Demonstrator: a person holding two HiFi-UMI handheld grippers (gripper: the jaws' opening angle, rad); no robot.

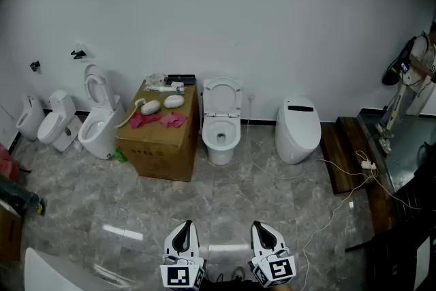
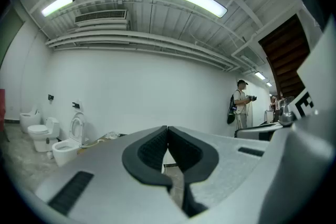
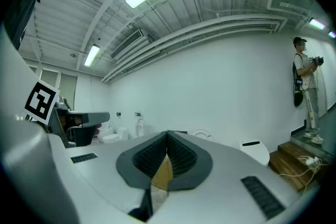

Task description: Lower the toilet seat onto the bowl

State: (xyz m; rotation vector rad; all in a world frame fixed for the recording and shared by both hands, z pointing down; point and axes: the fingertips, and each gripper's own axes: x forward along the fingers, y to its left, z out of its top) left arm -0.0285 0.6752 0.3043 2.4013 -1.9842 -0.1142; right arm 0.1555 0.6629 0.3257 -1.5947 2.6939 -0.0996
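A white toilet [image 1: 221,138] stands against the far wall in the middle, with its seat [image 1: 222,99] and lid raised upright against the wall; its top shows small [image 3: 201,135] past the right jaws. Both grippers hover low at the near edge of the head view, far from that toilet. My left gripper [image 1: 182,236] is shut with nothing in it, its jaws pressed together [image 2: 167,136]. My right gripper [image 1: 266,236] is shut and empty too, jaws meeting [image 3: 167,141].
A cardboard box [image 1: 160,140] with pink gloves and white parts stands left of the toilet. Further left are another open toilet [image 1: 99,125] and smaller fixtures [image 1: 58,120]. A closed smart toilet [image 1: 298,127] stands to the right, beside wooden steps [image 1: 340,153] and cables. A person [image 1: 419,71] stands far right.
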